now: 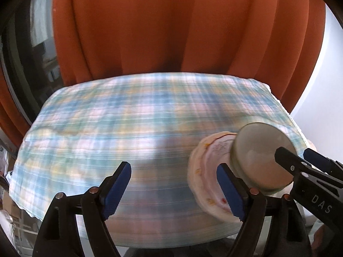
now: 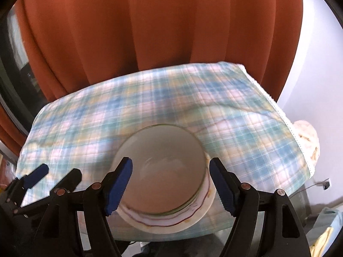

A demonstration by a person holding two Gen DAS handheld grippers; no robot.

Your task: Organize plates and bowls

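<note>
A pale green bowl (image 2: 163, 167) sits on a white plate with a scalloped, flower-painted rim (image 2: 171, 222), near the front right of the plaid tablecloth (image 2: 85, 128). My right gripper (image 2: 170, 184) is open and hovers over the stack, its blue pads either side of the bowl and holding nothing. In the left wrist view the bowl (image 1: 259, 158) and plate (image 1: 203, 167) show at the right. My left gripper (image 1: 175, 190) is open and empty, left of the stack. The right gripper's fingers (image 1: 300, 165) reach over the bowl there.
Orange curtains (image 1: 171, 32) hang behind the table. The tablecloth's lace edge (image 2: 285, 120) marks the table's right side, with a cream bundle (image 2: 308, 137) beyond it. A dark window frame (image 1: 21, 75) stands at the left. The left gripper (image 2: 42, 180) shows at the right wrist view's lower left.
</note>
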